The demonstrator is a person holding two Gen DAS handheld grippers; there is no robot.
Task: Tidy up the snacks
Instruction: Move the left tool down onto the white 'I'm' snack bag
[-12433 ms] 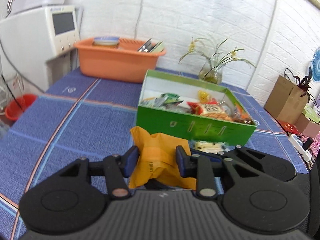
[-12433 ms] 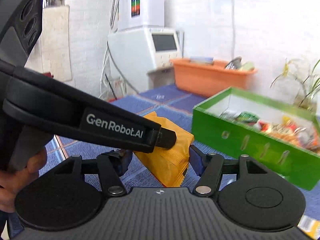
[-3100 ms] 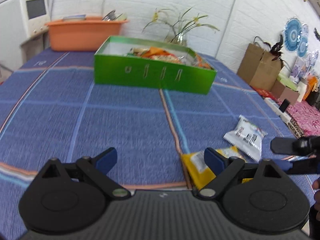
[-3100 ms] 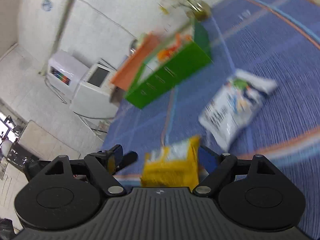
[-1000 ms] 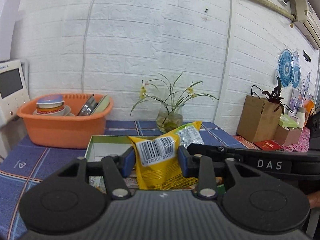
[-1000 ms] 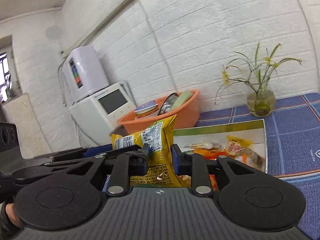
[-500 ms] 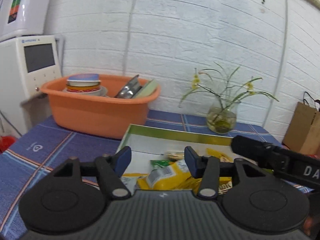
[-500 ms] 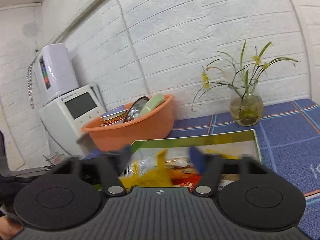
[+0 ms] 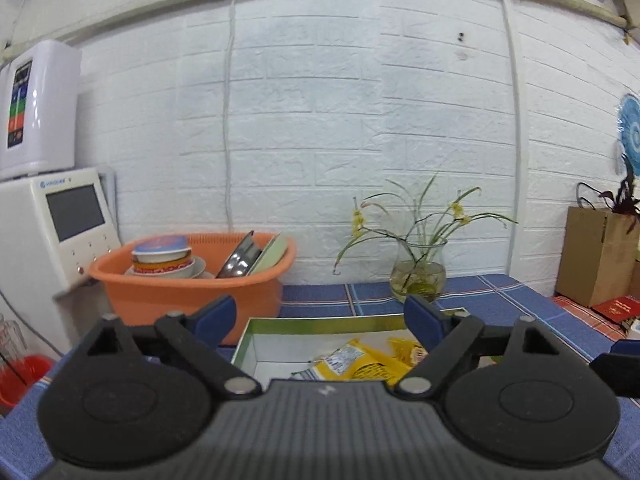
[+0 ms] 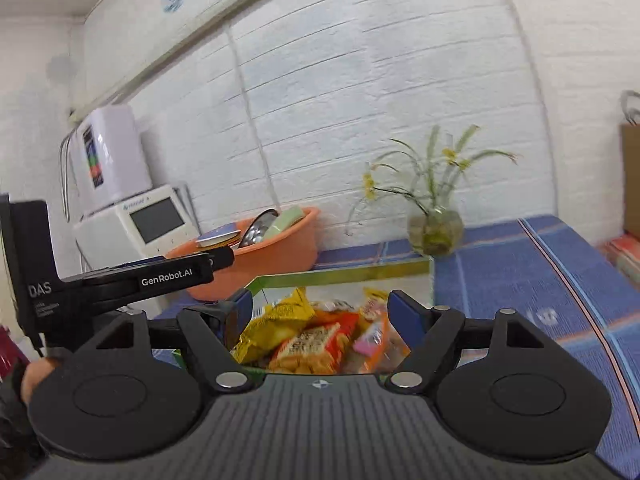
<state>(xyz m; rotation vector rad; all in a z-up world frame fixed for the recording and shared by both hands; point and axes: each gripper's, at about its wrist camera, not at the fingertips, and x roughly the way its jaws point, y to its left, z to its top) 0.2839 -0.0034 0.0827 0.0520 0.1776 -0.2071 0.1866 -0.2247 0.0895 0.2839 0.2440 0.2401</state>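
The left hand-held gripper (image 9: 320,316) hangs with its jaws spread wide and nothing between them, just above the near end of the box (image 9: 280,322). The right hand-held gripper (image 10: 320,308) is likewise released and empty, poised over the same box from the right, with the left tool's black body reaching in at its left side.

Below and just beyond both sets of fingers, a yellow snack bag (image 9: 360,364) lies inside the box, barcode side up, crumpled and slightly puffed, resting against the other packets. In the right wrist view the pile shows more fully: the yellow bag on the left, a red-orange packet (image 10: 314,346) in the middle, a pink-labelled one to its right, all loosely heaped and not lined up.

Judging by the empty jaws above a bag in the box, the drop-off step looks finished. The next move probably calls for pulling both tools back toward the near edge of the blue checked surface (image 10: 520,280) and looking for any snack left outside the box; none shows in these views.

Farther off stand an orange basin (image 9: 192,292) of dishes at far left and a glass vase (image 9: 418,276) at far right.
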